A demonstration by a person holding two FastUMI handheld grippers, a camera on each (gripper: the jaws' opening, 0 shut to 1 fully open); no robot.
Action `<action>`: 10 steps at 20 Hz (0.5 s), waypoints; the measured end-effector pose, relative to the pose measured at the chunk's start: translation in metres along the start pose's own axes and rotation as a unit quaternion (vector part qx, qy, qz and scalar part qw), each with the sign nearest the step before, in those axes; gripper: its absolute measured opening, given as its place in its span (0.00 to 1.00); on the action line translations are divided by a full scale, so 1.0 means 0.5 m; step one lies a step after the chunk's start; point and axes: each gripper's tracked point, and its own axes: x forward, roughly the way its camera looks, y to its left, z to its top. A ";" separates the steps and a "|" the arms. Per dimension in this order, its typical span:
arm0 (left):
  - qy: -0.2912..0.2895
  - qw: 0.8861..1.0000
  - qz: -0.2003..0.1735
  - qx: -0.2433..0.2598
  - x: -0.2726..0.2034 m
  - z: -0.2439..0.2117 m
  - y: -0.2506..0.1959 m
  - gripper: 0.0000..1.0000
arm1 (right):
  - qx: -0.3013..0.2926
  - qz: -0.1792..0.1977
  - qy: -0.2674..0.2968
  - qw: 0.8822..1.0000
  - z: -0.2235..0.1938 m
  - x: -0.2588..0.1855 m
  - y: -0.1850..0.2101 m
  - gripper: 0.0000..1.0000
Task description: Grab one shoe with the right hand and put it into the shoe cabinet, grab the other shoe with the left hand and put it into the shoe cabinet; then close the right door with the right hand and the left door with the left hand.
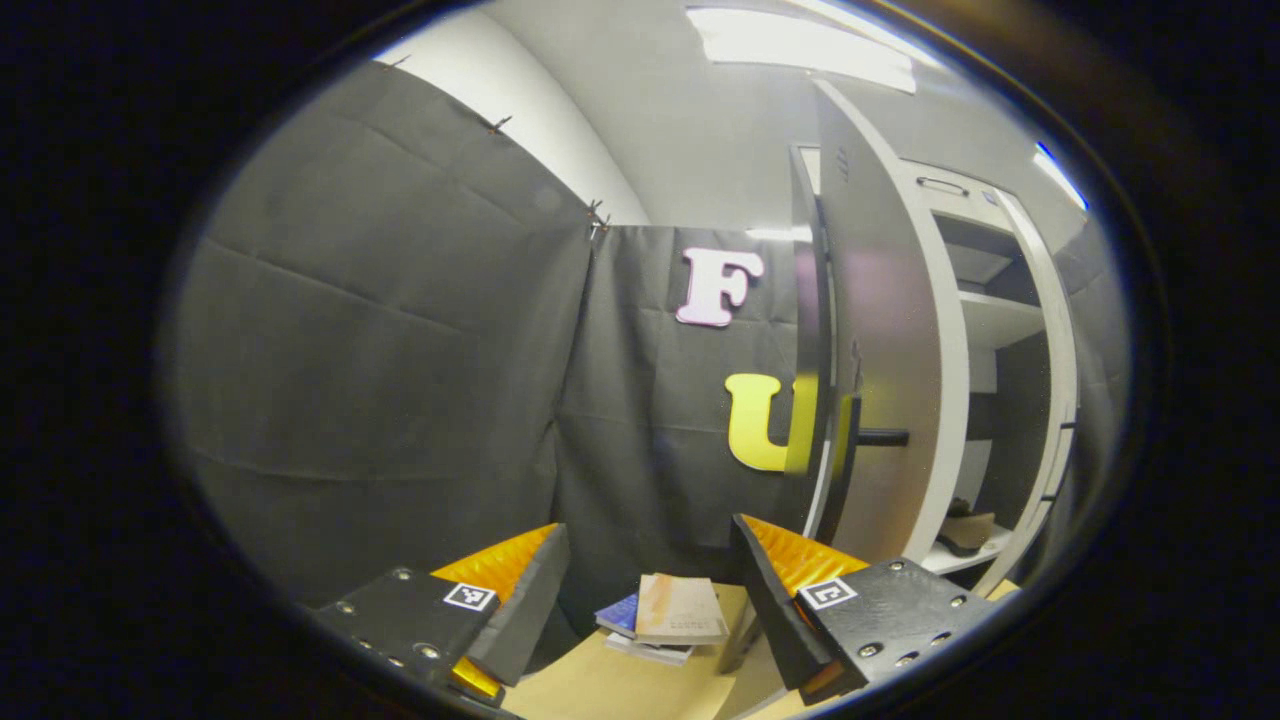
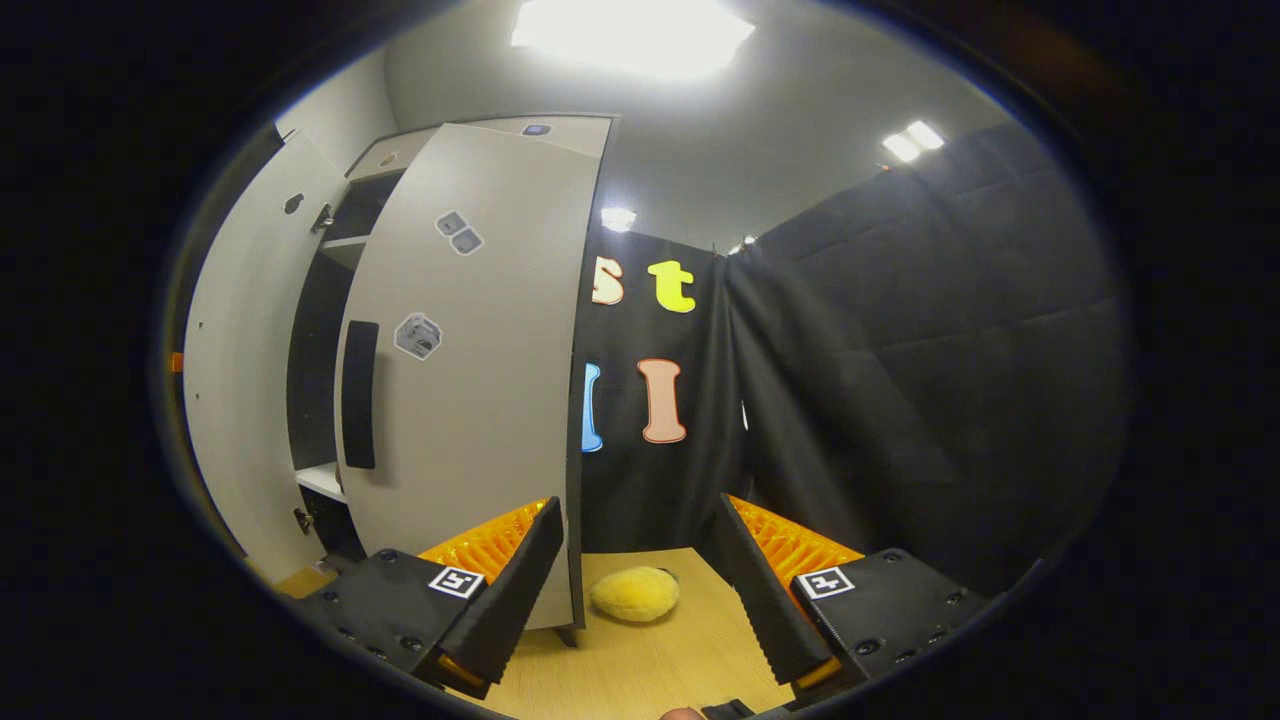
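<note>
Left gripper view: we see the left gripper (image 1: 650, 585) with jaws apart and nothing between them, above the wooden floor (image 1: 600, 690).
Books: a small stack of books (image 1: 668, 618) lies on the floor between the fingers, farther off.
Cabinet: the shoe cabinet (image 1: 1000, 330) stands at right, its left door (image 1: 880, 380) swung open (edge toward us).
Shoe: one shoe (image 1: 968, 530) rests on the low shelf inside.

Right gripper view: the right gripper (image 2: 635, 580) has its jaws spread, holding nothing.
Door: the right door (image 2: 470, 400) stands partly open just left of the gripper.
Toy: a yellow plush toy (image 2: 635, 593) lies on the floor beside the door's lower edge.
</note>
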 end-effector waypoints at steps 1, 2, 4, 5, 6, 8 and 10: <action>0.003 1.000 -0.010 0.001 -0.001 -0.002 -0.022 0.99 | 0.005 0.001 0.003 1.000 -0.004 -0.003 -0.003 0.98; 0.000 1.000 -0.002 0.012 -0.004 0.001 -0.024 0.99 | 0.010 0.003 0.006 1.000 -0.008 -0.007 -0.003 0.98; -0.006 0.999 0.004 0.037 -0.011 0.009 -0.024 0.99 | 0.012 0.006 0.007 1.000 -0.015 -0.008 -0.003 0.98; -0.006 0.999 0.003 0.045 -0.014 0.011 -0.029 0.99 | 0.009 0.007 0.007 1.000 -0.018 -0.008 -0.003 0.98; -0.006 0.999 0.002 0.049 -0.014 0.013 -0.032 0.99 | 0.007 0.010 0.010 1.000 -0.023 -0.008 -0.002 0.98; -0.004 0.999 -0.001 0.047 -0.017 0.012 -0.034 0.99 | 0.013 0.016 0.014 1.000 -0.031 -0.007 0.006 0.98; -0.008 0.999 -0.005 0.038 -0.020 0.015 -0.038 0.99 | 0.017 0.023 0.015 0.999 -0.033 -0.011 0.015 0.98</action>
